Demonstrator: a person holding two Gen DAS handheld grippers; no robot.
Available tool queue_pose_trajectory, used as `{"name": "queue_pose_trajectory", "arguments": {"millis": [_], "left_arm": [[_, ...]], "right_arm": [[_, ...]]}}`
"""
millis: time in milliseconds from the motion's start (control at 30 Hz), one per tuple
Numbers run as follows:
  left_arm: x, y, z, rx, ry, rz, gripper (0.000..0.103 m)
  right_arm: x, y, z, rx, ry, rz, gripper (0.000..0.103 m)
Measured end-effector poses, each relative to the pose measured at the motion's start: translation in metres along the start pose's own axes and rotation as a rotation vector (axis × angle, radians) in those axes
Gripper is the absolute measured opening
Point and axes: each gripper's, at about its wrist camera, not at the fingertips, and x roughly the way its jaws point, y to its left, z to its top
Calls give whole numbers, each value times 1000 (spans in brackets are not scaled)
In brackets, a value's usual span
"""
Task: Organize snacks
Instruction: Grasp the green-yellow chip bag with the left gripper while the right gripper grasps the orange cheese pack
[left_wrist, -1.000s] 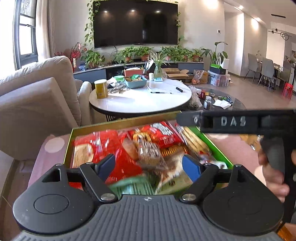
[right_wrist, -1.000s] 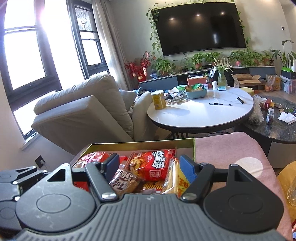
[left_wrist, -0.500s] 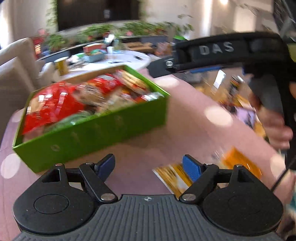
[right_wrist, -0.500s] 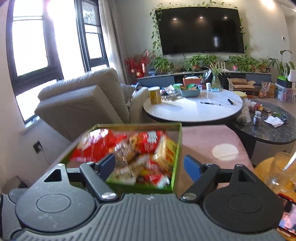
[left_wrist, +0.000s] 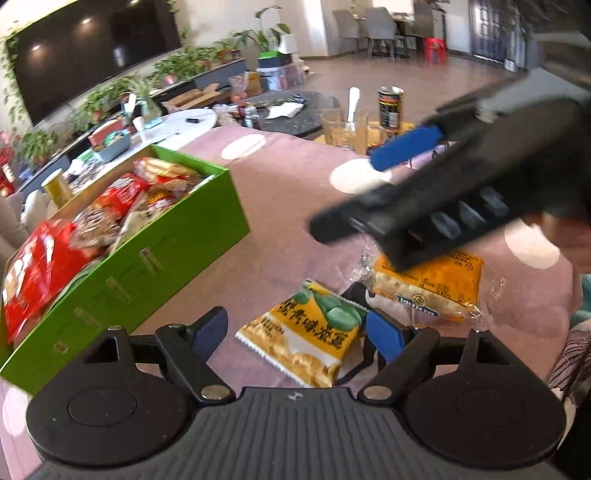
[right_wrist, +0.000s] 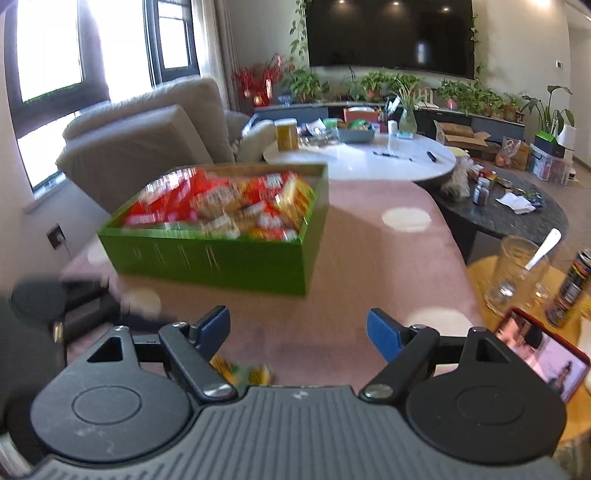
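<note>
Left gripper (left_wrist: 295, 330): its jaws stand apart and have just been opening a little more; nothing is pressed between them. The yellow snack packet (left_wrist: 308, 338) lies flat on the desk under the gap, near the blue right pad.
Right gripper (right_wrist: 298, 328): its jaws stand wide apart, with only bare pink cloth between them. In the left wrist view it reaches in from the right, above the orange cracker packet (left_wrist: 432, 291).
Orange cracker packet: it lies flat just beside the yellow snack packet, on its right side; whether the two touch I cannot tell.
Green box (right_wrist: 221, 258): it is open on top and full of snack bags, standing at the far left corner of the desk (right_wrist: 369, 258). Its near wall is well apart from the two loose packets.
Open room: a wide bare strip of pink cloth lies between the green box and the packets, and also along the right edge.
Right edge of the desk: beyond it a lower round surface carries a glass mug (right_wrist: 517, 273) with a spoon, a can (right_wrist: 570, 291) and a phone (right_wrist: 543, 354).
</note>
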Motion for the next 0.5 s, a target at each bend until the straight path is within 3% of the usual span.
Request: {"name": "queue_pose_trajectory", "arguments": {"millis": [133, 400, 467, 500], "left_arm": [[11, -4, 4, 46, 11, -22, 81], [15, -1, -6, -1, 38, -46, 81], [11, 7, -11, -61, 50, -53, 75], [10, 9, -12, -86, 51, -54, 67]], "right_arm": [[-5, -6, -16, 2, 45, -27, 85], [-8, -9, -29, 14, 82, -31, 85], [-10, -5, -33, -1, 91, -23, 85], [-9, -3, -35, -12, 98, -18, 85]]}}
